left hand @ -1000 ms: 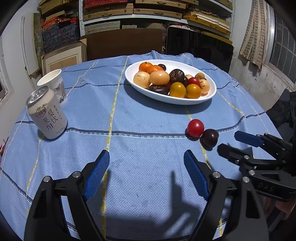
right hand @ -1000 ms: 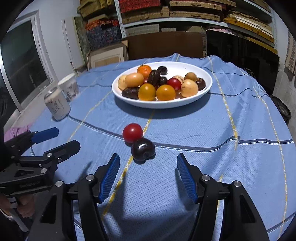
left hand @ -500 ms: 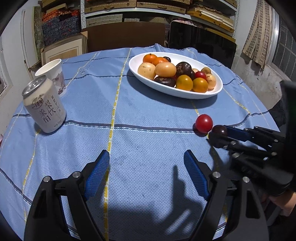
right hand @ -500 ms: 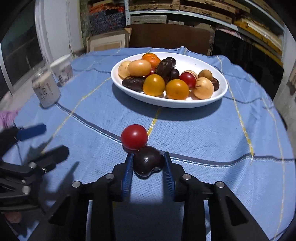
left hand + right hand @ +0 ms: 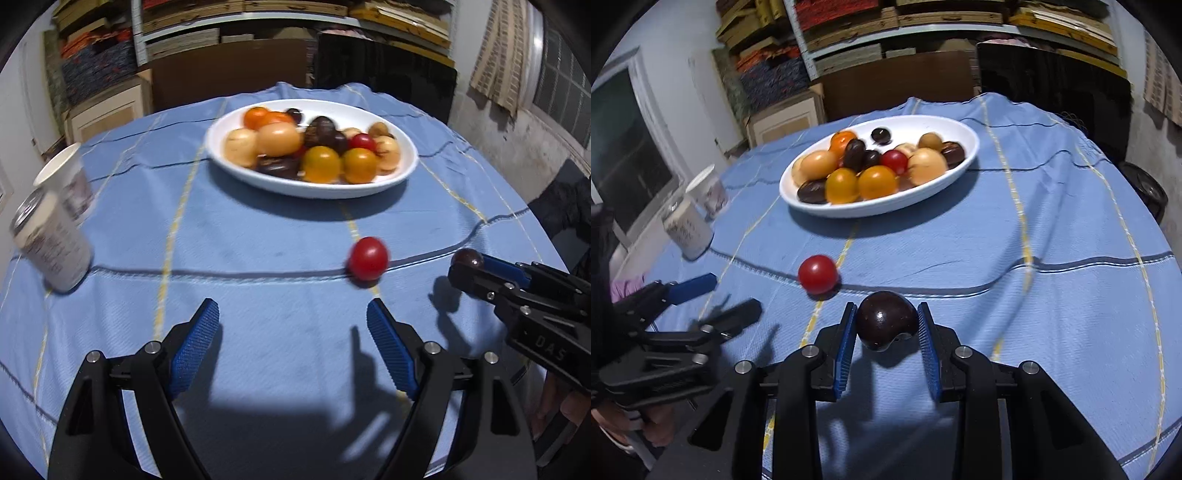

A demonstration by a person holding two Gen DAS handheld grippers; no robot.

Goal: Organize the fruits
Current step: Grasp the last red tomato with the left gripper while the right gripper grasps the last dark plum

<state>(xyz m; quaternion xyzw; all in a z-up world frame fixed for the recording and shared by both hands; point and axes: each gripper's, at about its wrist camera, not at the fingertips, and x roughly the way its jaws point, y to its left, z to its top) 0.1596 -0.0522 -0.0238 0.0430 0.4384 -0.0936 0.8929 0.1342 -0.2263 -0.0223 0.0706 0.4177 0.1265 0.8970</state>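
My right gripper point(image 5: 887, 326) is shut on a dark purple plum point(image 5: 886, 319) and holds it just above the blue tablecloth; it also shows in the left wrist view point(image 5: 466, 263) at the right. A red tomato point(image 5: 817, 274) lies on the cloth just ahead and left of the plum, also seen in the left wrist view point(image 5: 368, 258). My left gripper point(image 5: 293, 332) is open and empty, low over the cloth, short of the tomato. A white oval bowl point(image 5: 967, 153) with several orange, tan, dark and red fruits stands farther back point(image 5: 406, 168).
A drink can point(image 5: 50, 245) and a paper cup point(image 5: 66, 181) stand at the left edge of the round table. Shelves, boxes and a dark panel stand behind the table. The table edge drops off at the right.
My right gripper has lifted the plum off the cloth and away from the tomato. My left gripper has shifted, bringing the tomato nearer its centre.
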